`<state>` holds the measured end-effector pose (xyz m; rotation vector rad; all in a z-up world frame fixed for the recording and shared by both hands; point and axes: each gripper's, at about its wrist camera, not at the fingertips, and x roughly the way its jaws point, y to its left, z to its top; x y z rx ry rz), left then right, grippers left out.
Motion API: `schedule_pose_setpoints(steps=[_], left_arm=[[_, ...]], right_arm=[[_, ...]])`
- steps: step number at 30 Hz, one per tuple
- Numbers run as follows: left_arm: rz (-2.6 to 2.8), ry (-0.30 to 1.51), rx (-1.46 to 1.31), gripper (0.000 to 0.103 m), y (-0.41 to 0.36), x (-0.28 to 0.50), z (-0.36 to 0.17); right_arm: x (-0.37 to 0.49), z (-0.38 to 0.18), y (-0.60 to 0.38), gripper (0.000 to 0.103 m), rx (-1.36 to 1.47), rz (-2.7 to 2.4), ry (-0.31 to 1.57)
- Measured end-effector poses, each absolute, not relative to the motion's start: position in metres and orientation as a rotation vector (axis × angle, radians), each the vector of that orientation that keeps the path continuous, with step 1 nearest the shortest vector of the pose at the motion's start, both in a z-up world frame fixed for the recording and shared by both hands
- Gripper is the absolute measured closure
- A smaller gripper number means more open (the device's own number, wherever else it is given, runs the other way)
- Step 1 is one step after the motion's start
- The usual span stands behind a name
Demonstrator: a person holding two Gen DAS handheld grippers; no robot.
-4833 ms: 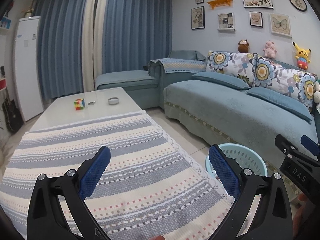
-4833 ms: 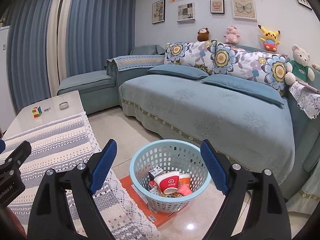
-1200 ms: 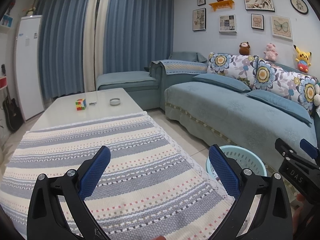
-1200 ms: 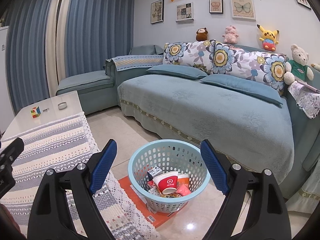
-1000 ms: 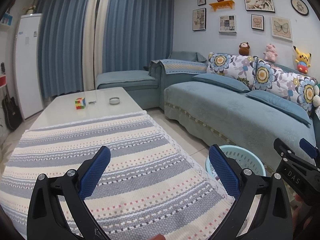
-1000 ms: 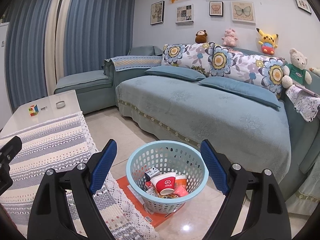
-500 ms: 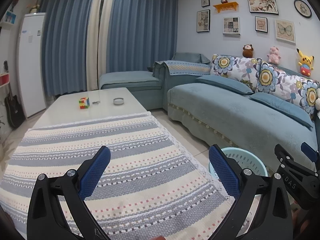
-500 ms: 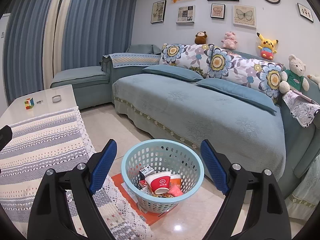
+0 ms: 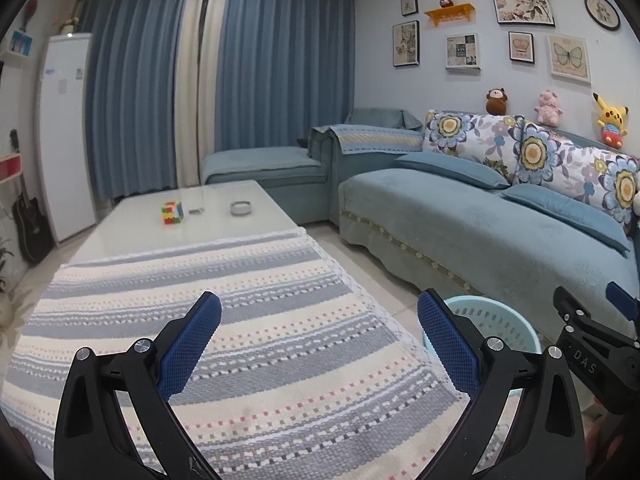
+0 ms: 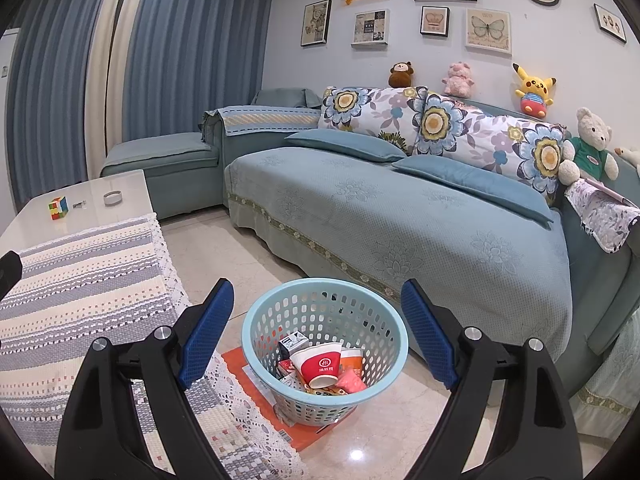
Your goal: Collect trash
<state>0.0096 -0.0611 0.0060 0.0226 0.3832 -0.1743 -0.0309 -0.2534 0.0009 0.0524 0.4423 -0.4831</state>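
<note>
A light blue perforated basket (image 10: 276, 384) stands on the floor beside the table; its rim also shows in the left wrist view (image 9: 498, 320). Inside lie a red and white paper cup (image 10: 318, 364), a small carton (image 10: 291, 342) and other wrappers. My right gripper (image 10: 318, 300) is open and empty, held above the basket. My left gripper (image 9: 318, 312) is open and empty above the striped tablecloth (image 9: 200, 320). The right gripper's body shows at the right edge of the left wrist view (image 9: 592, 348).
A white coffee table (image 9: 224, 212) carries a colour cube (image 9: 172, 213), a small metal piece (image 9: 196, 211) and a round ashtray (image 9: 241, 208). A blue sofa (image 10: 400, 216) with cushions and plush toys runs along the wall. An orange sheet (image 10: 244, 368) lies under the basket.
Both grippers have drifted slightly back and to the right; the basket now sits more to the left in the right wrist view. Both stay open and empty.
</note>
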Motion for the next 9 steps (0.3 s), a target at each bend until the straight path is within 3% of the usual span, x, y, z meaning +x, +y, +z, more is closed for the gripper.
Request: schedule_pose_setpoints(steps=[9], left_arm=[[-0.177, 0.422, -0.009, 0.007, -0.0558, 0.0171, 0.0062]], right_arm=[[-0.0300, -0.0003, -0.2536, 0.022, 0.056, -0.477, 0.449]])
